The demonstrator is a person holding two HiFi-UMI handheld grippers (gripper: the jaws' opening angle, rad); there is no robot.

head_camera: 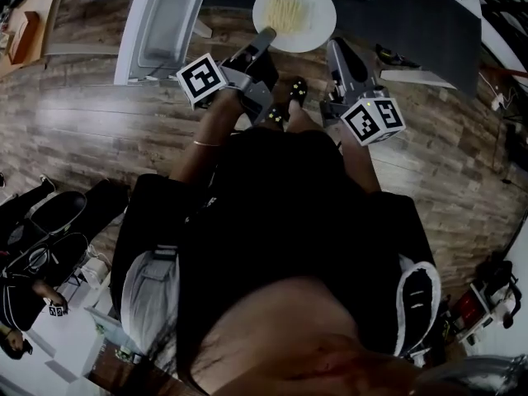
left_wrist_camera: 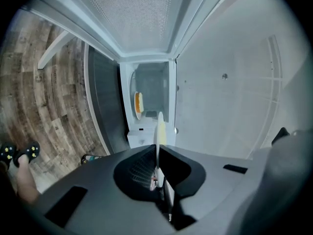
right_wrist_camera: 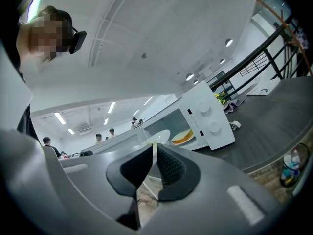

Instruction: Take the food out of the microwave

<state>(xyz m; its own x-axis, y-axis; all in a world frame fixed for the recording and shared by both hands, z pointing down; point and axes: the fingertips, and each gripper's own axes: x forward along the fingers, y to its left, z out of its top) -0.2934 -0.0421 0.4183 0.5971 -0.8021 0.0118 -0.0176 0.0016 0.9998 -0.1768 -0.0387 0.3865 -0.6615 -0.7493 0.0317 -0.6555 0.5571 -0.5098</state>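
A white plate (head_camera: 293, 13) of pale noodles hangs over the dark table's (head_camera: 412, 23) edge, between my two grippers. My left gripper (head_camera: 266, 36) is shut on its left rim, and my right gripper (head_camera: 332, 48) is shut on its right rim. In the left gripper view the plate's rim (left_wrist_camera: 160, 130) stands edge-on in the left gripper (left_wrist_camera: 157, 153). In the right gripper view the rim (right_wrist_camera: 157, 137) sits between the pads of the right gripper (right_wrist_camera: 152, 153). The white microwave (right_wrist_camera: 208, 114) stands open behind, and a second plate with orange food (right_wrist_camera: 183, 137) lies inside it.
The microwave's open door (head_camera: 161, 23) juts out at the upper left, close to my left gripper. My feet in black slippers (head_camera: 290, 97) stand on the wooden floor (head_camera: 82, 130). Bags (head_camera: 49, 213) lie at the lower left. Several people (right_wrist_camera: 105, 135) stand far off.
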